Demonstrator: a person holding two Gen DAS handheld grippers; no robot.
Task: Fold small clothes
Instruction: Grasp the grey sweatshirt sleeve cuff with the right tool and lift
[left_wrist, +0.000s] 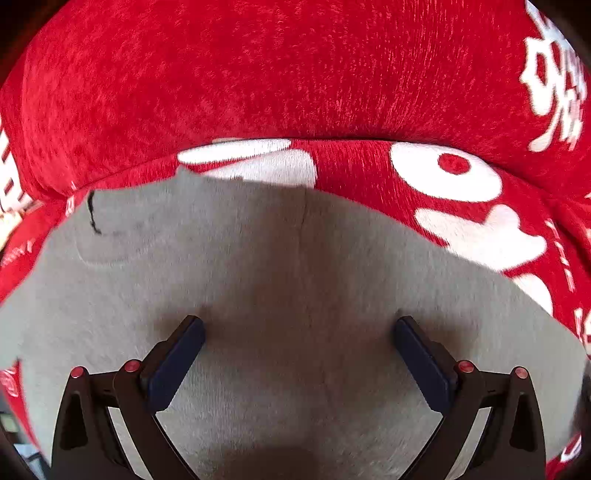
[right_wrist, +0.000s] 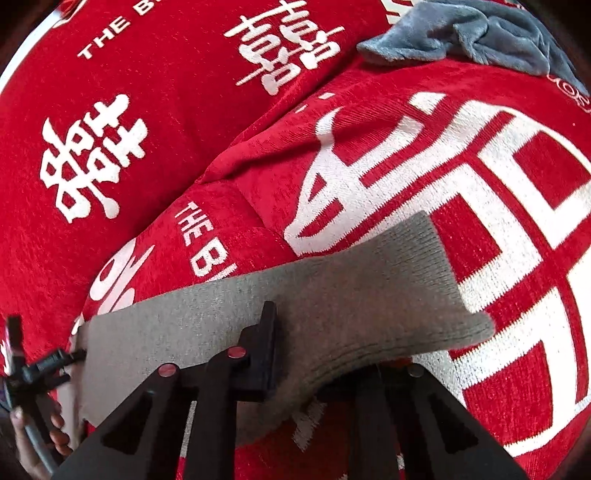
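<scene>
Right gripper (right_wrist: 317, 354) fingers clamp the grey sock's (right_wrist: 258, 317) lower-centre edge (for folding); left gripper (left_wrist: 297, 354) fingers spread above it.

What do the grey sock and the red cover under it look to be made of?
Grey sock: probably a knitted cotton blend, matte, with fine ribbing at the cuff and a slightly fuzzy face. Red cover: looks like chenille or short-pile velvet, soft sheen, corded grain, white characters woven or printed in.
</scene>
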